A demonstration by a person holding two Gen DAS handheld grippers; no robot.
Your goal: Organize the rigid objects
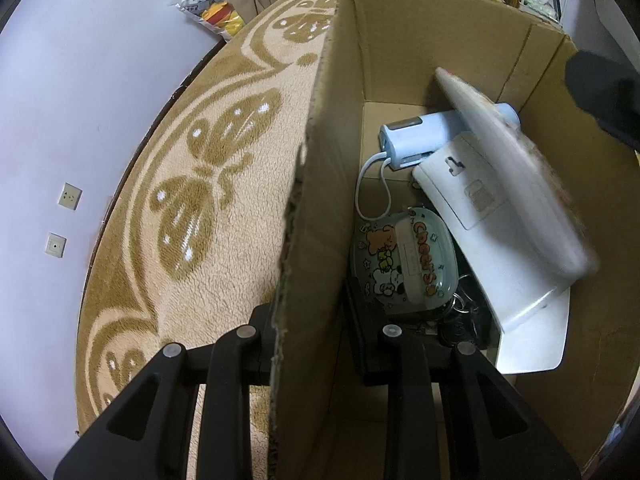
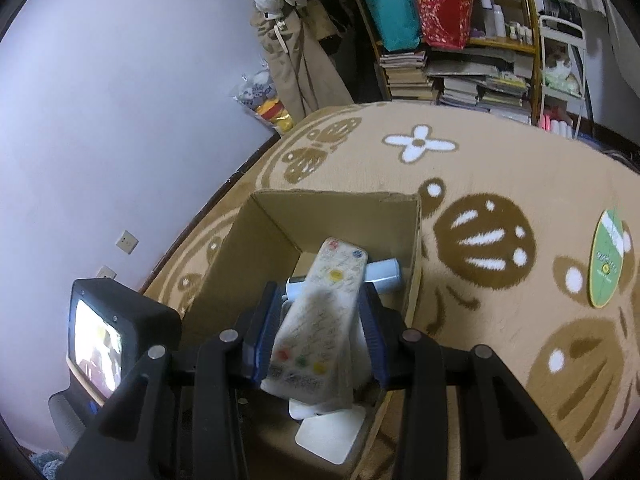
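Right gripper jaws clamped the remote control mid-body above the cardboard box, left gripper jaws pinching its wall; remote judged light, stiff, somewhat slick.

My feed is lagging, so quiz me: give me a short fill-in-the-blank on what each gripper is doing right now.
1. The right gripper is shut on the ____.
2. The left gripper pinches the wall of the ____.
3. The remote hangs above the open ____.
4. The box stands on a ____.

Missing words: remote; box; box; rug
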